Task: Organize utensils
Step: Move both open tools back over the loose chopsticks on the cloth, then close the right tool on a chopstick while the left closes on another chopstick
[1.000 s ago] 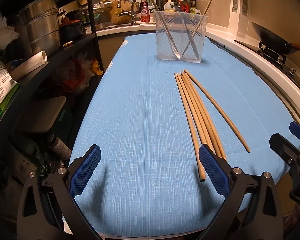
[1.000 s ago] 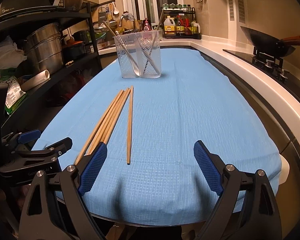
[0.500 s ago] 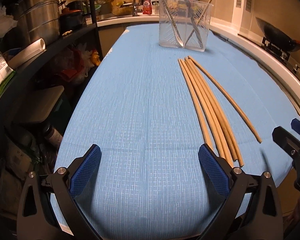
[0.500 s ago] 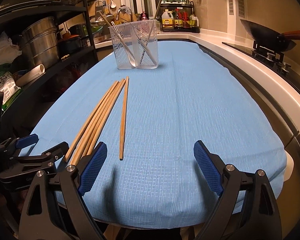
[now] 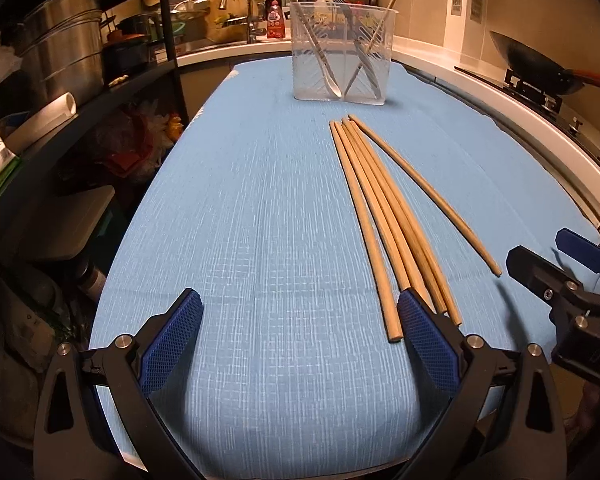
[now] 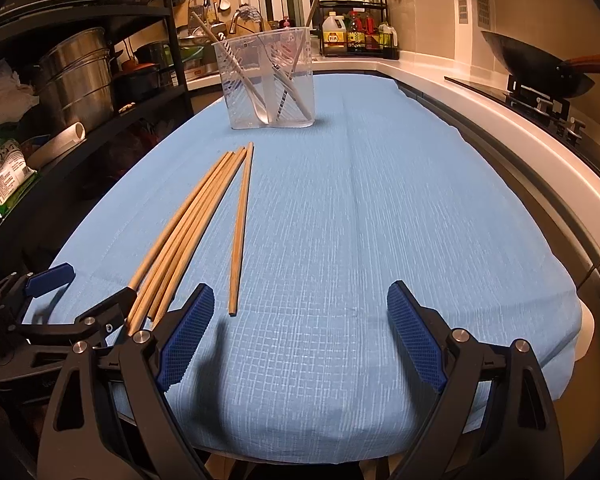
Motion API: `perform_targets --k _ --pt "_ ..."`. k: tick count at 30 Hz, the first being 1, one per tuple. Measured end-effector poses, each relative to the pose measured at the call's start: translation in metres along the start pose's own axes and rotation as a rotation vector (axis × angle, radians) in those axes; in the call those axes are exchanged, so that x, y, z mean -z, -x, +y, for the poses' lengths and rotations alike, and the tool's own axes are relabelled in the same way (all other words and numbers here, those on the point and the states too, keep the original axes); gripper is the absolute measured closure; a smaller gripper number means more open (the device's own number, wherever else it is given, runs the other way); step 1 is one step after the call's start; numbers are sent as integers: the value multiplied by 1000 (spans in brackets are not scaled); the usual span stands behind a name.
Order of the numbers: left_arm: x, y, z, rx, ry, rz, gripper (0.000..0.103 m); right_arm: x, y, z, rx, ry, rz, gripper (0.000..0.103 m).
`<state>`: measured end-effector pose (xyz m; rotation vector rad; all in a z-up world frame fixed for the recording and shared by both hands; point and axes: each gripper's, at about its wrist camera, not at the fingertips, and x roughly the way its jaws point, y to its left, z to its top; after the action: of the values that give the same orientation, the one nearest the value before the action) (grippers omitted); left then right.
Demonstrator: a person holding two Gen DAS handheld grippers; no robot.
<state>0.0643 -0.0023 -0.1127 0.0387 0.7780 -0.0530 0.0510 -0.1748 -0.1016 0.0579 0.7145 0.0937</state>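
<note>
Several long wooden chopsticks (image 5: 384, 212) lie in a bundle on the blue cloth (image 5: 260, 240), one (image 5: 424, 190) apart to the right. They also show in the right wrist view (image 6: 188, 228), with the single one (image 6: 241, 228) beside them. A clear plastic utensil holder (image 5: 341, 52) with cutlery and two chopsticks stands at the far end; it also shows in the right wrist view (image 6: 269, 80). My left gripper (image 5: 300, 344) is open and empty, its right pad by the bundle's near ends. My right gripper (image 6: 300, 340) is open and empty, just right of the chopsticks.
A black shelf rack (image 5: 80, 92) with steel pots (image 5: 64, 44) stands left of the table. A wok (image 6: 540, 68) sits on the stove at right. Bottles on a rack (image 6: 356, 36) and a sink tap (image 5: 236, 4) are behind the holder.
Both grippers have moved forward over the cloth, toward the near ends of the chopsticks. Both stay open. The chopsticks and holder have not moved.
</note>
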Motion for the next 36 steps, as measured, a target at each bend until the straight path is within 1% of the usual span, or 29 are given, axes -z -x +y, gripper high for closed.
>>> perform_targets --k 2,5,8,10,14,18,20,21,22,23,24,25,26,27,28,29,31,33,36 --pt "-2 -1 2 5 4 4 7 1 -3 1 -1 9 1 16" --pt "-2 -2 9 -15 20 -2 7 1 -8 5 -3 31 -4 16" --pt "-2 -4 14 -15 39 -6 7 4 -15 12 -6 65 -13 16" --pt "-2 -4 13 -15 34 -18 7 8 -17 16 3 95 -53 15" --pt "1 -5 12 -13 37 -54 8 12 -20 15 -3 85 -119 13" --pt "1 -7 12 -21 45 -81 8 12 -23 14 3 82 -156 13" --pt "1 -7 12 -22 46 -89 8 12 -24 14 2 84 -166 14" --pt "1 -8 11 -20 45 -92 8 13 -23 15 -12 94 -176 25" --pt "1 -8 11 -12 39 -95 8 13 -22 16 -34 107 -184 45" --pt "2 -7 9 -4 29 -97 9 14 -21 19 -60 129 -189 54" --pt "2 -6 8 9 17 -102 15 15 -20 21 -77 141 -188 69" --pt "3 -4 6 31 -1 -106 23 15 -19 24 -101 154 -184 81" --pt "3 -3 5 48 -18 -109 27 16 -18 27 -108 165 -183 86" --pt "4 -1 3 70 -32 -113 39 17 -18 30 -119 175 -182 94" --pt "4 0 0 91 -53 -118 56 17 -17 32 -124 183 -180 97" --pt "4 2 -3 107 -68 -119 64 17 -17 33 -125 184 -178 97" --pt "5 3 -7 140 -92 -112 96 16 -16 31 -140 174 -166 97" --pt "3 4 -9 144 -107 -99 95 15 -14 29 -128 178 -158 97" --pt "-1 9 -3 153 -74 -110 96 16 -5 26 -126 173 -167 97"
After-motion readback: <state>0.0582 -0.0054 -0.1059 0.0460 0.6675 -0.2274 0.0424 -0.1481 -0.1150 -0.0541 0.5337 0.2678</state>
